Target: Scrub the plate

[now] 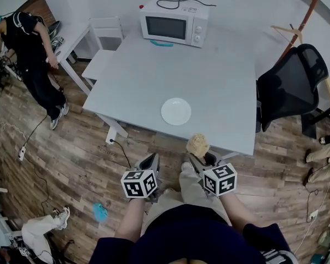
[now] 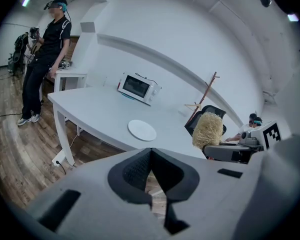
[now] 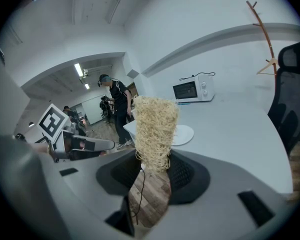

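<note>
The white plate (image 1: 176, 111) sits near the table's (image 1: 154, 70) front edge, ahead of your grippers. Only the right gripper view shows your right gripper (image 3: 152, 168) clamped on the fibrous scrubber's (image 3: 152, 126) base. Your left gripper (image 2: 151, 163) is pinched together, empty. A microwave (image 1: 174, 22) stands at the far edge.

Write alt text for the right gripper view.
The right tool grips a straw-coloured scrubber upright between its jaws. Behind it, a white plate lies on a white table, with a microwave at the far side.
</note>
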The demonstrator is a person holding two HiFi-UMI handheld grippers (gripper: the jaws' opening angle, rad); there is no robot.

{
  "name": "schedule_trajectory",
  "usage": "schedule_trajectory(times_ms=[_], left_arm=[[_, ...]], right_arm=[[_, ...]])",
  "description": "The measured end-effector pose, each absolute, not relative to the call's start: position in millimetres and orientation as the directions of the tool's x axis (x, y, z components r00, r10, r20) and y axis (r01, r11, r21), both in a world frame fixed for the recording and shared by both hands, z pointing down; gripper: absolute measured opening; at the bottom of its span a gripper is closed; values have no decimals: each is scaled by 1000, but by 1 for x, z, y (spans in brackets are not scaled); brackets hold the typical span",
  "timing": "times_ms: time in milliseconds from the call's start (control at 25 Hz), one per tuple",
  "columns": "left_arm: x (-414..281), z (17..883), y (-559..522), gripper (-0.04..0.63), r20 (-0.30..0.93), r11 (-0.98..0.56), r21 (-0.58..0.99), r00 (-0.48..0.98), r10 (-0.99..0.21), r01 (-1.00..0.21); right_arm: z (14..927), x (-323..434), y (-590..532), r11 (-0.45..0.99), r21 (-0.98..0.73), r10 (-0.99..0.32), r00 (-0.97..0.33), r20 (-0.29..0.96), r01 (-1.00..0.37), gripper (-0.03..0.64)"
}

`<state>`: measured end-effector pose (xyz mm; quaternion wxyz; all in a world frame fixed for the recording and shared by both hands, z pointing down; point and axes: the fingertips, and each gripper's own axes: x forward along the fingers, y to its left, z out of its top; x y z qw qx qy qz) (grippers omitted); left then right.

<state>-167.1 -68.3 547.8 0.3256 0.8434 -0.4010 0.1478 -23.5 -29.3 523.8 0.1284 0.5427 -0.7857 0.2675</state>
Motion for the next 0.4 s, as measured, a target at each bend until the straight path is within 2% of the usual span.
schedule_trajectory(times_ms=[400], left_arm=[[-162, 548, -66, 18, 509, -464, 439, 638, -577, -770]], right_arm=[[522, -23, -29, 277, -284, -787, -386, 482, -918, 160]])
